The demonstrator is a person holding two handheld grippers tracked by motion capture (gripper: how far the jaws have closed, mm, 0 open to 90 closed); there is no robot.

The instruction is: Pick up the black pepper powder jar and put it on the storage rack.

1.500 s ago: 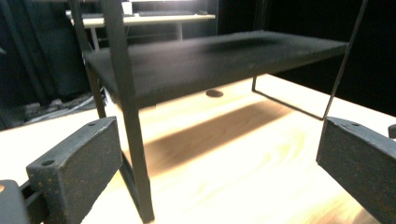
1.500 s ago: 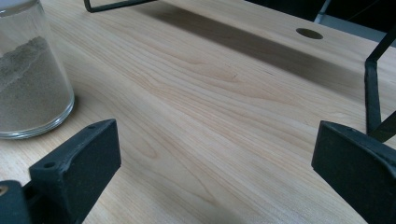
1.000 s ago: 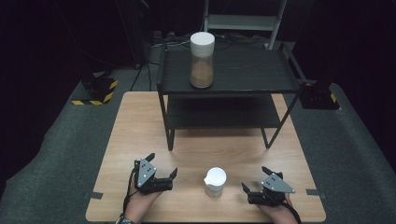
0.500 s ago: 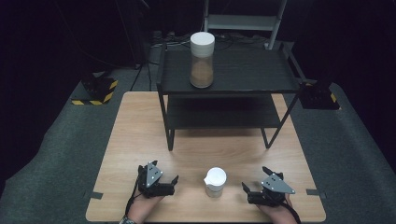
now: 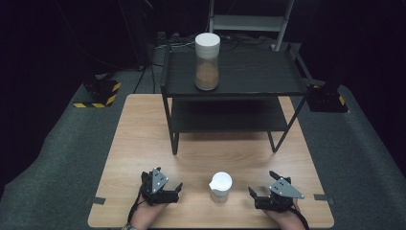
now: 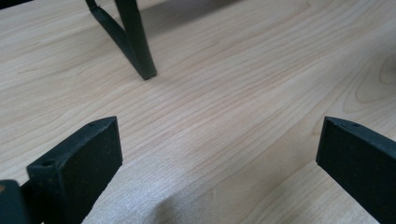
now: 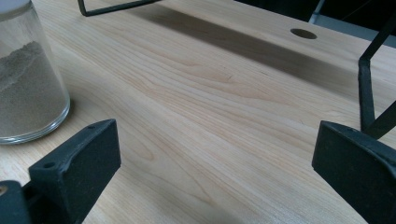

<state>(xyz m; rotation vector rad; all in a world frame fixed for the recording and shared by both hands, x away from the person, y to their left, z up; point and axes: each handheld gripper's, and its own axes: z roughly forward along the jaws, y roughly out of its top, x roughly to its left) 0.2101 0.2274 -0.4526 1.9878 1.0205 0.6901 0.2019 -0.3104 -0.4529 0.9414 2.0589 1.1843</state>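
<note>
— Where does the small jar [image 5: 220, 187] stand?

— On the wooden table [image 5: 143, 139], near its front edge, between the two grippers and touching neither. It is upright, with a white lid, and the right gripper view shows pale brown powder inside the clear glass [image 7: 25, 88].

— And the left gripper [image 5: 165, 194]?

— It rests low at the table's front, left of the jar, in the person's hand. Its jaws stand wide apart with nothing between them but bare wood; in the left gripper view a leg of the black shelf [image 6: 135, 39] stands ahead of it.

— The right gripper [image 5: 263, 196]?

— Right of the jar, also low over the table, jaws spread wide and empty. In its own view the jar sits just beyond the left jaw, not between the two.

— Anything else?

— A taller jar [image 5: 207, 61] with a white lid stands on the top of the black shelf [image 5: 258, 72], well apart from both grippers.
</note>
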